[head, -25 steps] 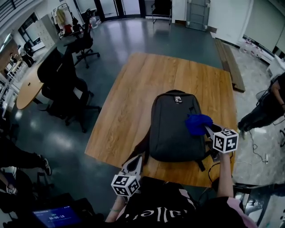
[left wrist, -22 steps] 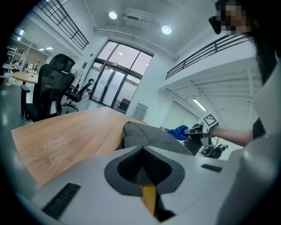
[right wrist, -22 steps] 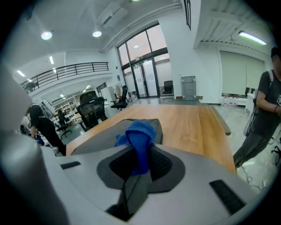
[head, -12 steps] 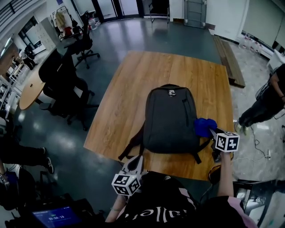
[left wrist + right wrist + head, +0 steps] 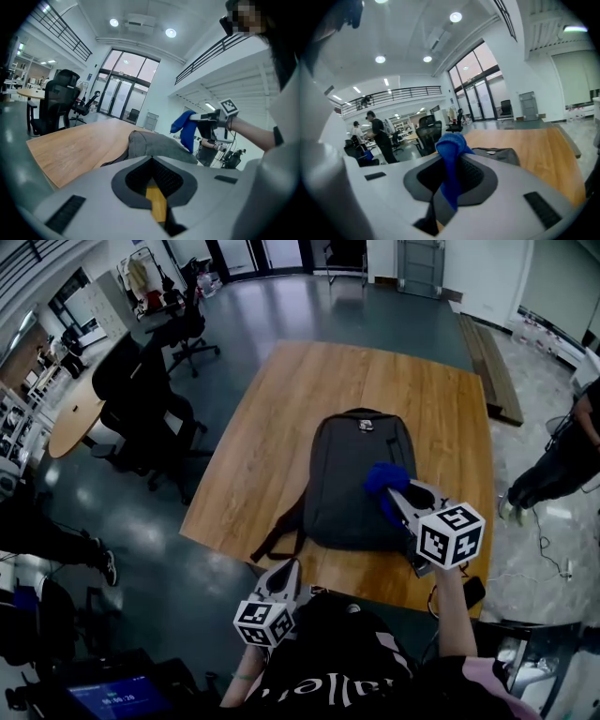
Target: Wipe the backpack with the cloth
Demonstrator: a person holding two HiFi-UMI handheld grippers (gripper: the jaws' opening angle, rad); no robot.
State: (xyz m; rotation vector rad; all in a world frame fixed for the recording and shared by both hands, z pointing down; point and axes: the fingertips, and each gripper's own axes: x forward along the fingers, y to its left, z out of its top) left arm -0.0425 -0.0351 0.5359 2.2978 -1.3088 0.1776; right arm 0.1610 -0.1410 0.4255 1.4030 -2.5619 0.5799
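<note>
Because the wiping looks like 1-handed work, the right claw (image 5: 401, 493) is clamped on the blue cloth (image 5: 382, 478), holding it over the right side of the grey backpack (image 5: 342, 488); whether they touch I cannot tell. The backpack lies flat on the wooden counter (image 5: 281, 418), with its straps (image 5: 277, 535) trailing toward the near edge. The left claw (image 5: 287, 572), pressed together and empty, hangs off that edge, below the backpack's left corner. Bare counter lies left of the backpack and beyond it; there is less room to its right.
</note>
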